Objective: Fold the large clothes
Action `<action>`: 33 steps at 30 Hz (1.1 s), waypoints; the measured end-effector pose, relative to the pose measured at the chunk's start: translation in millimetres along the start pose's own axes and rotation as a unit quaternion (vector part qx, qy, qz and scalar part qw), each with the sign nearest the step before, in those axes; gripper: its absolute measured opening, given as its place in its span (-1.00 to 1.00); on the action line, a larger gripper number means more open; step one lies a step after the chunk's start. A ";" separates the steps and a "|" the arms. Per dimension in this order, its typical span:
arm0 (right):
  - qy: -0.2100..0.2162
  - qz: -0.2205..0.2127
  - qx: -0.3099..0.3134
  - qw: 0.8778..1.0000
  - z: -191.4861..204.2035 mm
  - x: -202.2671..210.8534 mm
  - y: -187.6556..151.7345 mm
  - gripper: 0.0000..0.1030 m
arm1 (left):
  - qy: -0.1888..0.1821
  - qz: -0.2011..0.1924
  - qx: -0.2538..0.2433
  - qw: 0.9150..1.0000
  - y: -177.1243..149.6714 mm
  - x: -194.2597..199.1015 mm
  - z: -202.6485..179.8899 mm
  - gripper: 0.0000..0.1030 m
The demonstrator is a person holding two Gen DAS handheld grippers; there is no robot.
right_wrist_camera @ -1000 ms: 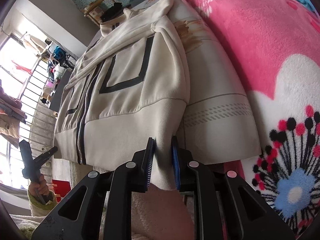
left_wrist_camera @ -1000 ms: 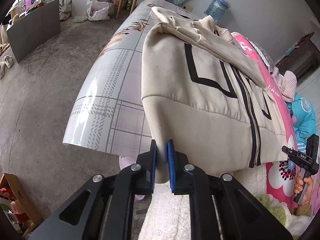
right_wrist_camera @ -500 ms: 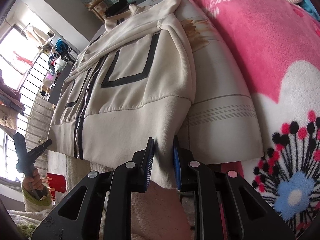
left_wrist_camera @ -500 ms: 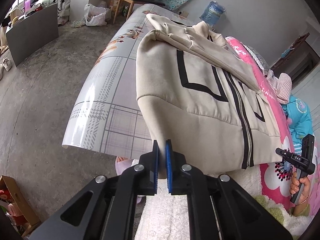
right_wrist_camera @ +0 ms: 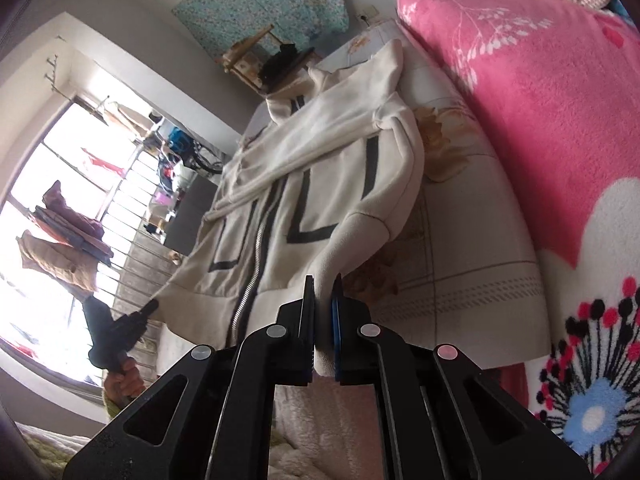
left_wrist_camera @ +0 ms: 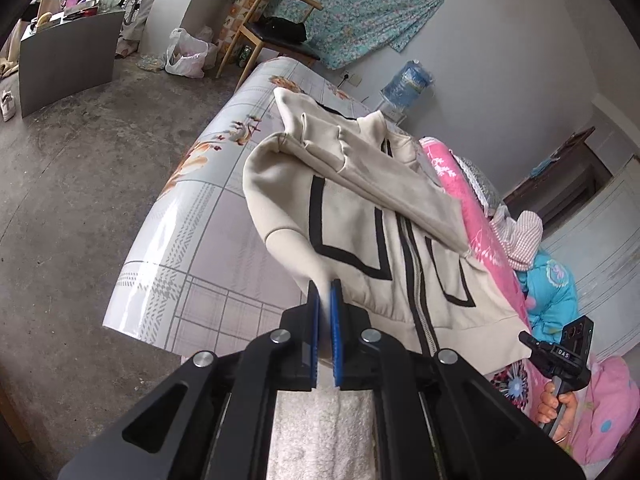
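Matt cloth jacket (left_wrist_camera: 360, 240) on a glossy sheet (left_wrist_camera: 192, 248), fleecy blanket (right_wrist_camera: 540, 100)

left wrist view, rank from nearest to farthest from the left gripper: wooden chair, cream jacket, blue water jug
1. cream jacket: its hem is clamped in the left gripper.
2. blue water jug: against the far wall, right.
3. wooden chair: far end, left; close to the jug.

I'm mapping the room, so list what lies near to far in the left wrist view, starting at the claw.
left claw → cream jacket → wooden chair → floral cloth on the wall
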State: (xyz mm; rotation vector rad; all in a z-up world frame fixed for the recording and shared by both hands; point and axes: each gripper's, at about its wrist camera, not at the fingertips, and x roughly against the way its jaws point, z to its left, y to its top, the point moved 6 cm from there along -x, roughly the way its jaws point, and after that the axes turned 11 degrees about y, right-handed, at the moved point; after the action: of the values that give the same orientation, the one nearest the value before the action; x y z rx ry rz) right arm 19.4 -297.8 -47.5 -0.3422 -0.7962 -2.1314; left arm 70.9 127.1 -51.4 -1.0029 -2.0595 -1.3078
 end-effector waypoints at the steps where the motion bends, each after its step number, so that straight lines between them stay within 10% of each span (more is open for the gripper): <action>1: 0.015 -0.008 -0.012 1.000 -1.2 1.3 5.7 -0.92 | -0.006 -0.004 0.008 1.000 5.2 -0.5 -0.8 -0.91; 19: 0.071 -0.082 -0.131 0.985 -58.7 -57.3 114.8 -0.87 | 0.007 -0.006 0.074 0.997 115.4 -100.2 -2.2 -0.86; 28: 0.088 -0.106 -0.160 0.977 -84.9 -60.1 120.0 0.19 | 0.008 -0.025 0.093 0.995 123.4 -115.8 14.8 -0.19; 33: 0.026 -0.080 -0.090 0.992 -64.2 -41.8 100.9 0.19 | 0.009 -0.035 0.074 0.997 103.0 -83.5 18.9 -0.18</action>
State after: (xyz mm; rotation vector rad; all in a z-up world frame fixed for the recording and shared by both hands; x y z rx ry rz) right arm 125.9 -361.1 -74.1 -0.3252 -0.6200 -2.3603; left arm 202.9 145.3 -64.3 -0.8573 -2.1604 -1.1749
